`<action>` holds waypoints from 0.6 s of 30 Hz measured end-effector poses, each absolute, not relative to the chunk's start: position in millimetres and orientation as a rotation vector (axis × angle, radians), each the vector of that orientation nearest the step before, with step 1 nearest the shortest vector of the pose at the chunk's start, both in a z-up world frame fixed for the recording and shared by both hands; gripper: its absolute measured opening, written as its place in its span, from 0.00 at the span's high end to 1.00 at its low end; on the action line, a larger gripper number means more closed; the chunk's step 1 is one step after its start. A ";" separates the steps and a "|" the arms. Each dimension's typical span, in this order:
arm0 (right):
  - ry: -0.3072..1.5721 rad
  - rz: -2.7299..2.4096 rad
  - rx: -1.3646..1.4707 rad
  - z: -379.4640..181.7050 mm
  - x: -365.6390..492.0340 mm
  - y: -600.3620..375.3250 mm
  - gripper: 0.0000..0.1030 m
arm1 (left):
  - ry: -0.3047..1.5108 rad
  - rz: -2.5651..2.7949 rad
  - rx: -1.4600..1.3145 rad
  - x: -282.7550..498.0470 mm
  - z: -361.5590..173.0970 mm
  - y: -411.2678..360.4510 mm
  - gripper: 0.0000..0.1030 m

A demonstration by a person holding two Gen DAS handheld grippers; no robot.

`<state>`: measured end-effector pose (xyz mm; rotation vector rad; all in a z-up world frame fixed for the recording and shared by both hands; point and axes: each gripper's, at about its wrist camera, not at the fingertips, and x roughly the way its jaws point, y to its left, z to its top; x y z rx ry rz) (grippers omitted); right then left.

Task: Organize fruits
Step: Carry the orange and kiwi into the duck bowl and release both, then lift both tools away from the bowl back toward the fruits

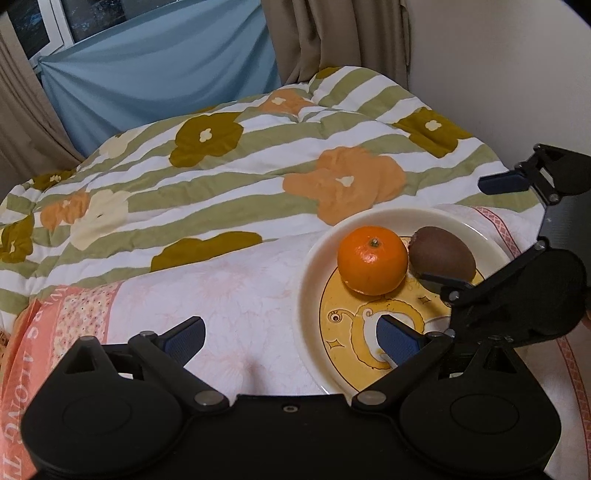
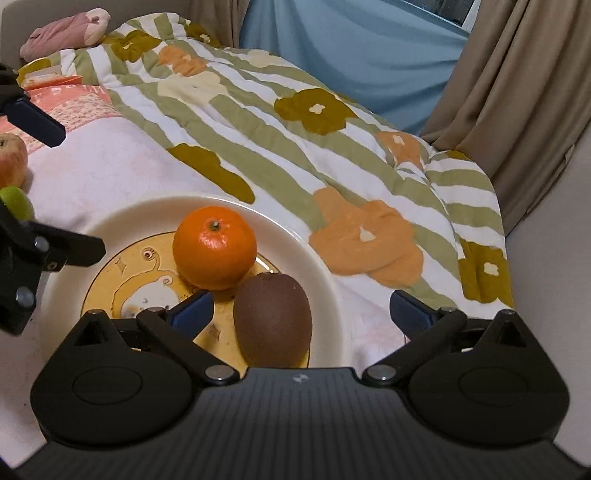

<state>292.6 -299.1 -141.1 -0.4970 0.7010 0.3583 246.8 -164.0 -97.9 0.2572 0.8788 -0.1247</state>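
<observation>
A cream plate with a yellow cartoon centre lies on the bed. On it an orange mandarin and a brown kiwi touch side by side. My left gripper is open and empty, its right finger over the plate's near part. My right gripper is open, its fingers either side of the kiwi without gripping it; it also shows in the left wrist view. An apple lies on the bed left of the plate.
A striped flower-print quilt covers the bed behind the plate. A pink sheet lies under the plate. A pink pillow sits far back. Curtains and a wall close off the bed.
</observation>
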 end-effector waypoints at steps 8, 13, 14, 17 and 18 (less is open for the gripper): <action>0.710 0.326 -0.443 -117.6 281.2 -313.3 0.00 | 0.846 -0.127 0.244 234.1 -80.3 -164.9 0.02; 0.723 0.319 -0.406 -100.2 271.2 -317.0 0.00 | 0.826 -0.128 0.228 220.8 -66.0 -161.4 0.02; 0.727 0.314 -0.395 -96.6 269.6 -317.5 0.00 | 0.822 -0.123 0.228 217.6 -62.5 -160.7 0.02; 0.730 0.301 -0.363 -84.9 260.4 -318.1 0.00 | 0.800 -0.109 0.217 206.6 -50.4 -154.1 0.02; 0.730 0.298 -0.352 -80.9 256.7 -318.2 0.00 | 0.790 -0.112 0.207 202.3 -46.3 -150.5 0.02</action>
